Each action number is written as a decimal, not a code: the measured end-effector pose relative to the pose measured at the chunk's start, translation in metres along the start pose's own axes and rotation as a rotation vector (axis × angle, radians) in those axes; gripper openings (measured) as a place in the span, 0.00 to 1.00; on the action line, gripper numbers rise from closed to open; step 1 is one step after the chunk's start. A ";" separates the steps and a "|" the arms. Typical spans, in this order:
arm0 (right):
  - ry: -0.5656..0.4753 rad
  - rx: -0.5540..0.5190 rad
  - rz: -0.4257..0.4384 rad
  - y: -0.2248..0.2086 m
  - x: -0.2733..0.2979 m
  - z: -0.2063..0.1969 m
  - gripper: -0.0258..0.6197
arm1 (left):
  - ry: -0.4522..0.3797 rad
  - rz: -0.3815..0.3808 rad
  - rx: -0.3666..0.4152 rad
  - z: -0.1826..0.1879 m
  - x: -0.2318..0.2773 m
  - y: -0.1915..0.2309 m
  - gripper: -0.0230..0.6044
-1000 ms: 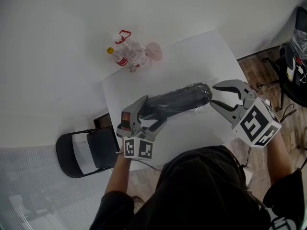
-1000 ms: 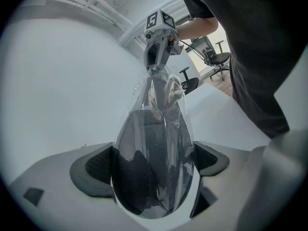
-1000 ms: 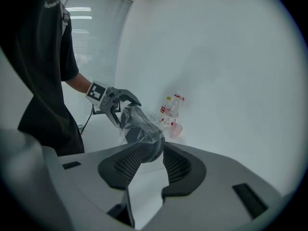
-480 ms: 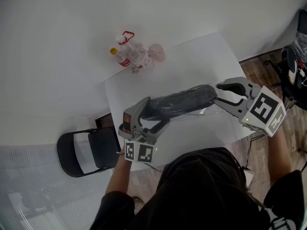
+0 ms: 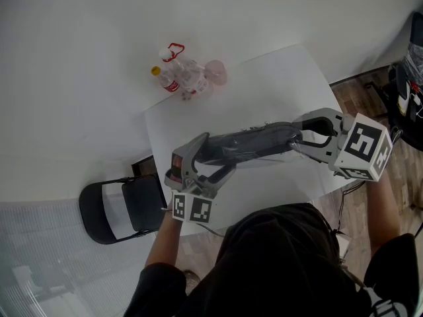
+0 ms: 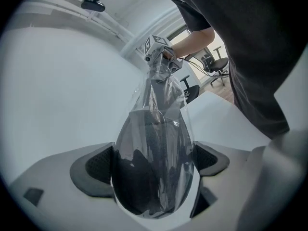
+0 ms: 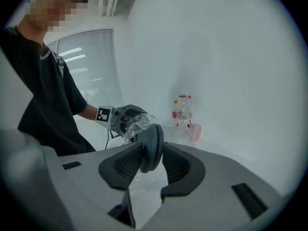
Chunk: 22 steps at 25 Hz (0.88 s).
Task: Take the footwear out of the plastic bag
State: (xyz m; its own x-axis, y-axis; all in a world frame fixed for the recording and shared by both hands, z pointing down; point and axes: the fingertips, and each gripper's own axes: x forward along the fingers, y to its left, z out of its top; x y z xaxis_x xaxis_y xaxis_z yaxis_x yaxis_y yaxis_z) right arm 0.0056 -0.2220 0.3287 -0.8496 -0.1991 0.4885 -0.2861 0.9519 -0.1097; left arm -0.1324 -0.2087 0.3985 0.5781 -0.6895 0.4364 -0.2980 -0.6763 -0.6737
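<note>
A clear plastic bag (image 5: 264, 152) with dark grey footwear (image 5: 254, 140) inside stretches across the white table (image 5: 264, 78), held between both grippers. My left gripper (image 5: 213, 156) is shut on the bag's near-left end; its pads press both sides of the bag (image 6: 154, 148), and the dark footwear shows through the plastic. My right gripper (image 5: 301, 136) is at the other end. In the right gripper view its pads are shut on the matte edge of the footwear (image 7: 150, 146). Crumpled plastic (image 7: 137, 124) bunches beyond it, toward the left gripper (image 7: 120, 119).
Several plastic bottles (image 5: 178, 74) and a pink cup (image 5: 215, 72) stand at the table's far left corner. A black folding chair (image 5: 115, 210) sits on the floor left of the table. Dark equipment (image 5: 410, 78) stands at the right edge, over wooden floor.
My right gripper has moved left to the end of the footwear and gone from open to shut on it. The left gripper has kept its hold and barely moved.
</note>
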 end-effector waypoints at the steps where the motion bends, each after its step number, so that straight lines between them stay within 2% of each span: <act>1: -0.001 -0.001 0.017 0.001 0.000 0.000 0.25 | 0.004 -0.002 -0.001 -0.001 0.000 0.000 0.88; 6: -0.006 -0.003 0.178 0.022 0.000 0.001 0.23 | 0.020 -0.010 -0.002 -0.008 0.003 -0.002 0.88; 7: -0.013 0.000 0.187 0.023 0.001 0.004 0.23 | 0.015 -0.009 -0.007 -0.007 0.003 -0.002 0.88; 10: 0.041 -0.028 0.143 0.017 0.008 -0.001 0.23 | 0.014 -0.009 0.011 -0.006 0.004 -0.003 0.88; 13: 0.081 -0.049 0.156 0.023 0.017 -0.007 0.23 | 0.020 -0.019 0.021 -0.007 0.007 -0.005 0.88; 17: 0.108 -0.064 0.095 0.015 0.028 -0.011 0.23 | 0.035 -0.027 0.013 -0.012 0.010 -0.007 0.88; 19: 0.097 -0.124 0.068 0.016 0.029 -0.009 0.22 | 0.031 -0.029 -0.021 -0.011 0.011 -0.007 0.88; 22: 0.082 -0.265 0.009 0.021 0.025 -0.004 0.16 | 0.035 -0.054 -0.140 -0.013 0.014 -0.006 0.87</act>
State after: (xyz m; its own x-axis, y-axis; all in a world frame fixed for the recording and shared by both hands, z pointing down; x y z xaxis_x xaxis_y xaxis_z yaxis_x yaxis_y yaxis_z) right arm -0.0200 -0.2063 0.3419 -0.8096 -0.1813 0.5583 -0.1436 0.9834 0.1112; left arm -0.1324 -0.2174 0.4169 0.5701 -0.6578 0.4922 -0.3717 -0.7408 -0.5596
